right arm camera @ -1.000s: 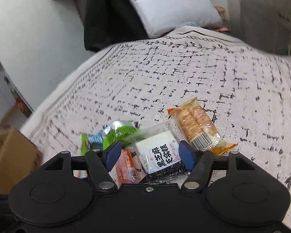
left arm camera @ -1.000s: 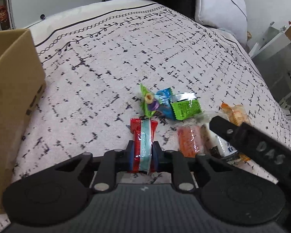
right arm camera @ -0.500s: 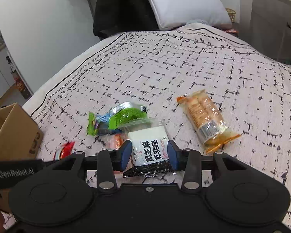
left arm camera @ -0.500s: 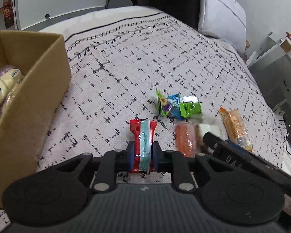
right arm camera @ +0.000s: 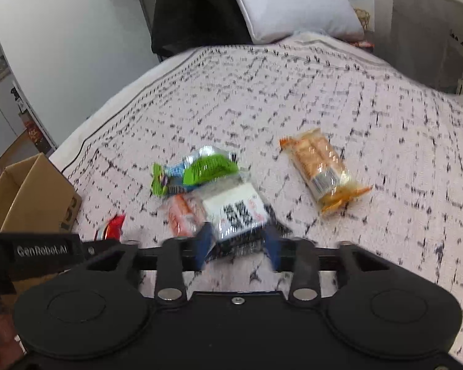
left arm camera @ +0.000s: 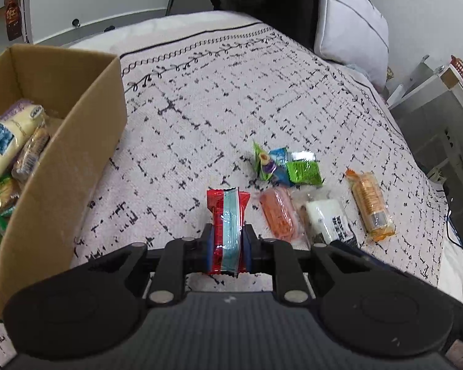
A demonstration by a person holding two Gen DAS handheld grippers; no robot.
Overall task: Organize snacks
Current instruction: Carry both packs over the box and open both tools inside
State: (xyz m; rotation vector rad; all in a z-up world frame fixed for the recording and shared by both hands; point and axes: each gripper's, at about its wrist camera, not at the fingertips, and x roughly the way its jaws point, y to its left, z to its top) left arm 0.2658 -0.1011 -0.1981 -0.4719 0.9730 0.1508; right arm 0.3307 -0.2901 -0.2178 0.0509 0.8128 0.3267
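Observation:
My left gripper [left arm camera: 227, 246] is shut on a red packet with a pale blue stripe [left arm camera: 227, 215] and holds it above the bedspread, to the right of the open cardboard box [left arm camera: 64, 160]. My right gripper [right arm camera: 237, 246] is shut on a white packet with black writing [right arm camera: 236, 212], lifted a little; the view is blurred. That packet also shows in the left wrist view [left arm camera: 327, 219]. On the bedspread lie an orange sausage packet [left arm camera: 277, 212], a green and blue pile of packets [left arm camera: 285, 166] and an orange cracker pack [left arm camera: 370, 206].
The box holds several snacks, among them a pale yellow packet [left arm camera: 3, 141]. A white pillow [left arm camera: 352, 24] lies at the bed's far end. White furniture [left arm camera: 441, 108] stands past the bed's right edge. The left gripper's body [right arm camera: 43, 249] shows in the right wrist view.
My left gripper has risen and drawn back with the red packet, bringing the box's inside into view. My right gripper closed on the white packet and lifted it.

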